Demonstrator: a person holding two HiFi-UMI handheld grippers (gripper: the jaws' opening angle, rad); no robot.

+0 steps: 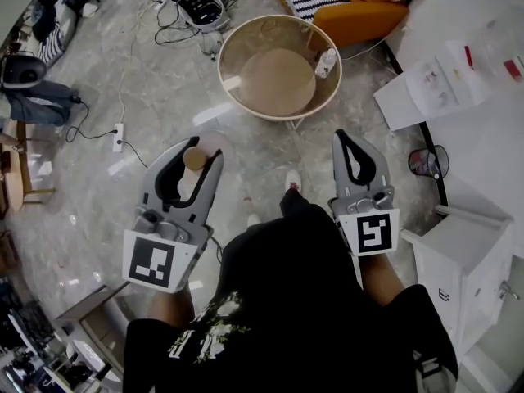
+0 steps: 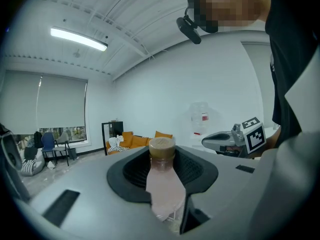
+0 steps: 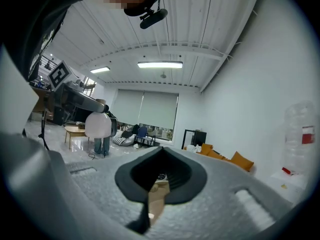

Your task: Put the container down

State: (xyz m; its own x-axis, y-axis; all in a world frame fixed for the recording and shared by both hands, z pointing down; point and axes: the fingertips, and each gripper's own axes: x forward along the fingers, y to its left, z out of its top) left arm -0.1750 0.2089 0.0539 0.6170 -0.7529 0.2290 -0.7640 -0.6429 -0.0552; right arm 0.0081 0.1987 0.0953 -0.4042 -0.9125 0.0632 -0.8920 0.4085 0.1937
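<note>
A pale, translucent container with a round brown cap stands upright between the jaws of my left gripper, which is shut on its body. In the left gripper view the cap rises just above the black pads. In the right gripper view the container shows as a white shape under the left gripper. My right gripper is held level beside it, jaws together and empty. Both hang above the marble floor, short of a round table.
The round glass-topped table has a tan lower shelf and a small white bottle on it. Behind it is an orange sofa. Cables and a power strip lie on the floor at left. A white cabinet stands at right.
</note>
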